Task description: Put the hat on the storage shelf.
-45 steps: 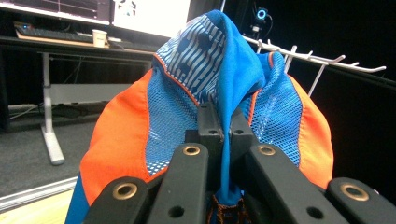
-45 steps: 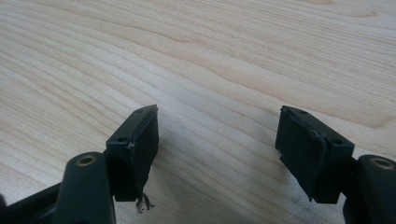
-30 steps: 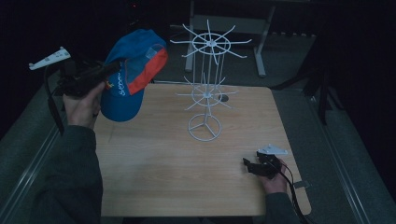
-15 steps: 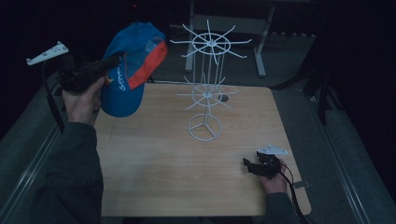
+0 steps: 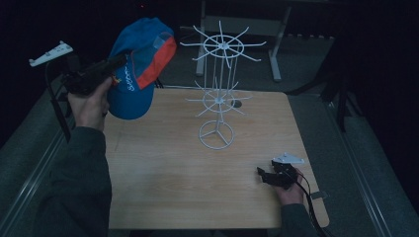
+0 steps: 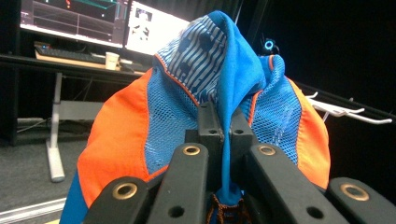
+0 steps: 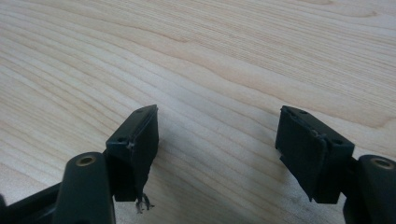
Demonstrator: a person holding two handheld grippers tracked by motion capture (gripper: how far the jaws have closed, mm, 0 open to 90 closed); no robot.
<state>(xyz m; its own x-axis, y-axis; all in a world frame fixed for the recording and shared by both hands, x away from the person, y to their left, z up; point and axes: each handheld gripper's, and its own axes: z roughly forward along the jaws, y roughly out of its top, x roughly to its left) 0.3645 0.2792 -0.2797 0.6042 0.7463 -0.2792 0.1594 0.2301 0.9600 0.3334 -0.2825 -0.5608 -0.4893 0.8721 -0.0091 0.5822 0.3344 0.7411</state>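
left gripper (image 5: 118,60) clamped on cap (image 5: 138,64), up-left of wire rack (image 5: 217,94), off table (image 5: 163,197) edge | right gripper (image 5: 264,174) jaws apart, near-right of rack, bare wood between

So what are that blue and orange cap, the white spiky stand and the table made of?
The cap looks like fabric: open mesh panels, a smooth blue crown and a striped woven lining, pinched in the left gripper. The stand seems to be thin wire, probably metal with a matte white coating. The table shows light wood grain with a smooth finish, possibly laminate.
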